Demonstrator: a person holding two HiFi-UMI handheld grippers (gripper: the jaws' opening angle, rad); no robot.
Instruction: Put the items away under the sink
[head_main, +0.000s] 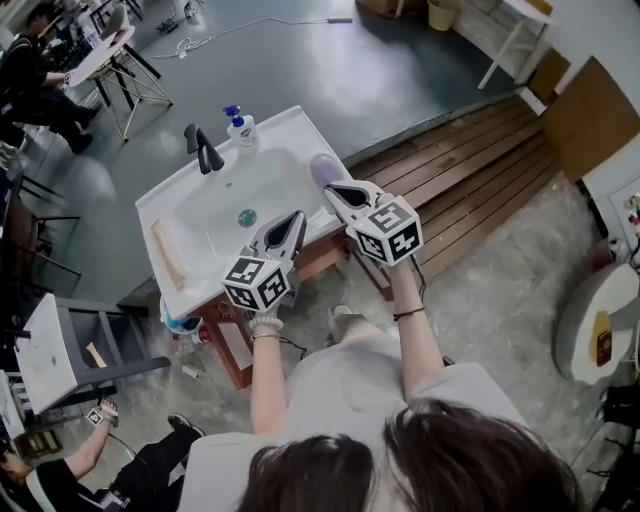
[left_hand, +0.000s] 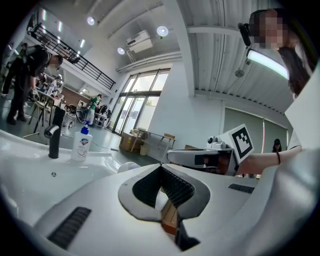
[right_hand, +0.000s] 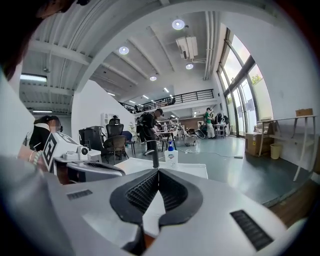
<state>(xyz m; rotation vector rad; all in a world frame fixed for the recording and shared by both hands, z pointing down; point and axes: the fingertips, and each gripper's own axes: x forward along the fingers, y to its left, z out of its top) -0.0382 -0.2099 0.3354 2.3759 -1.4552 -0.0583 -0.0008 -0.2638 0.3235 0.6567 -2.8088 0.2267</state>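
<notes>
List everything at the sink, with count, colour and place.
Sink: one, white, centre.
Faucet: one, black, sink's back rim.
Soap bottle: one, white with blue pump, beside the faucet.
Rounded object: one, lilac, on a sink corner.
Strip: one, beige, sink's side rim.
Decking: one, brown wood, beside the sink.
Left tool: one, white, shut and empty, over the sink's front rim.
Right tool: one, white, shut and empty, beside it.

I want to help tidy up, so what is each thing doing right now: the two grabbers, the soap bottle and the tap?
left gripper: shut, holding nothing.
right gripper: shut, holding nothing.
soap bottle: upright on the sink rim, beside the faucet.
faucet: no water running.
</notes>
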